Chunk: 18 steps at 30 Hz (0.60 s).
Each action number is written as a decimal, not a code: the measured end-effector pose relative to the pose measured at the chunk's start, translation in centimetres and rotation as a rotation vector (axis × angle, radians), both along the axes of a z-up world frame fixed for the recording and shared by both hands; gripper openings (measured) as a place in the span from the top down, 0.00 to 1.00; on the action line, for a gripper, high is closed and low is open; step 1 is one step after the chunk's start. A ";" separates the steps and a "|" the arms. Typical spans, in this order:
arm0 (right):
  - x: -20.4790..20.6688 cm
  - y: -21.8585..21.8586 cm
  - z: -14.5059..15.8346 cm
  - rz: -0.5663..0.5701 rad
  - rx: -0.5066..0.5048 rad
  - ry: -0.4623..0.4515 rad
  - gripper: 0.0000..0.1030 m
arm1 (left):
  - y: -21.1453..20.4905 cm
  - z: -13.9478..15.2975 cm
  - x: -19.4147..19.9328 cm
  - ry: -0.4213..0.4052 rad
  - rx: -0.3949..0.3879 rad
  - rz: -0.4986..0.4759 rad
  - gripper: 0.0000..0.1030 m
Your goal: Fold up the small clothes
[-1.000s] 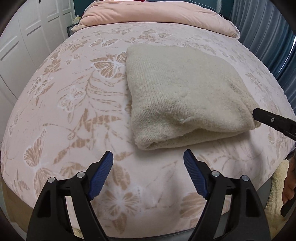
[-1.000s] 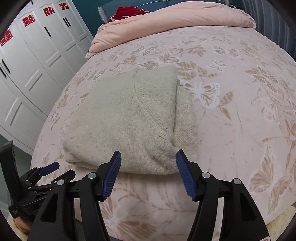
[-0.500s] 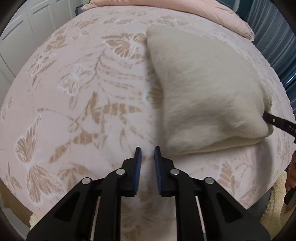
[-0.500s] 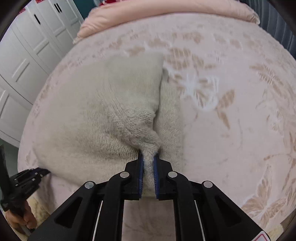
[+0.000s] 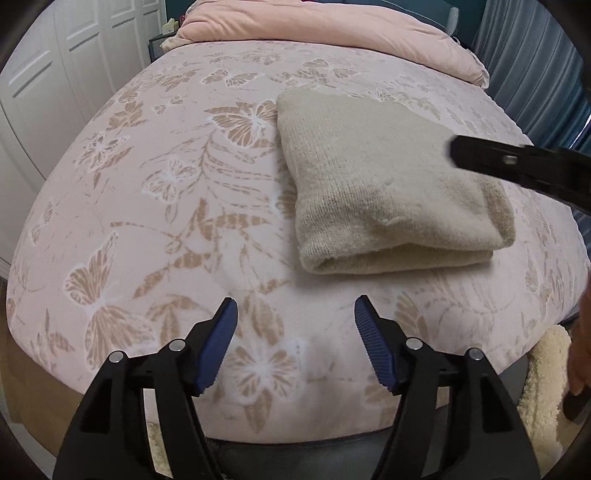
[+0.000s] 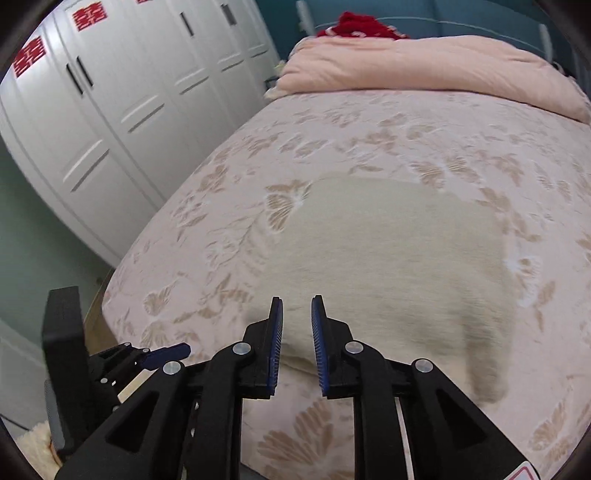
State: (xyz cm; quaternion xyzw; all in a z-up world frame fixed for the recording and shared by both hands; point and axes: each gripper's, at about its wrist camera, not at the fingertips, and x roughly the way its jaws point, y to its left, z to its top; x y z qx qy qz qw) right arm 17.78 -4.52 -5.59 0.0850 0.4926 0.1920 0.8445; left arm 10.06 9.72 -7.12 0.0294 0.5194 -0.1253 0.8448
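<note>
Beige knitted sweater (image 5: 388,184): one item, folded into a thick rectangular bundle, lying on the pink bedspread with tan butterfly and leaf print (image 5: 147,221), toward the near edge of the bed and right of centre in the left wrist view. Layers stacked evenly; the folded edge faces the cameras. The right wrist view is motion-blurred, so its far edges are indistinct there.

Left gripper (image 5: 295,343): black frame, blue ribbed pads, jaws well apart after just reopening, nothing between them. It hovers over bare bedspread, short of the bundle.

Right gripper (image 6: 297,343): same make, jaws close together with a narrow gap, having eased a shade wider; no cloth is between the pads, which stand above the bundle's near edge.

Step in hand, by judgement: folding of this piece looks finished and both tools are off it. The next move likely calls for either squaring up the bundle or turning to another garment; none lies within reach in these views.

Also present: a rolled pink quilt (image 6: 424,66) at the head of the bed, a red cloth (image 6: 362,27) behind it, white panelled wardrobe doors (image 6: 129,92).

Writing: red paper double-happiness characters (image 6: 89,14) on the wardrobe doors. No brand is readable.
</note>
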 end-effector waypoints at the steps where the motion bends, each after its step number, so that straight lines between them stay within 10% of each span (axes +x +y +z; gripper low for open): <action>1: 1.3 1.4 -2.8 0.028 -0.027 0.100 0.87 | 0.2 0.0 -0.4 0.001 0.008 0.002 0.37; 3: 1.9 3.5 -7.6 0.075 -0.112 0.223 0.87 | 0.8 -0.2 -1.2 0.001 0.022 0.014 0.33; 10: -0.5 -0.2 -1.2 0.000 -0.073 0.068 0.91 | 3.2 -0.6 -1.7 0.029 -0.039 0.078 0.32; 14: -0.2 -5.0 -5.8 -0.135 -0.099 0.197 0.99 | 2.0 -0.3 -1.2 0.024 -0.051 0.064 0.32; 18: -2.9 -8.1 -2.5 -0.237 0.005 0.103 0.98 | -0.2 1.1 -1.2 -0.003 -0.065 0.032 0.23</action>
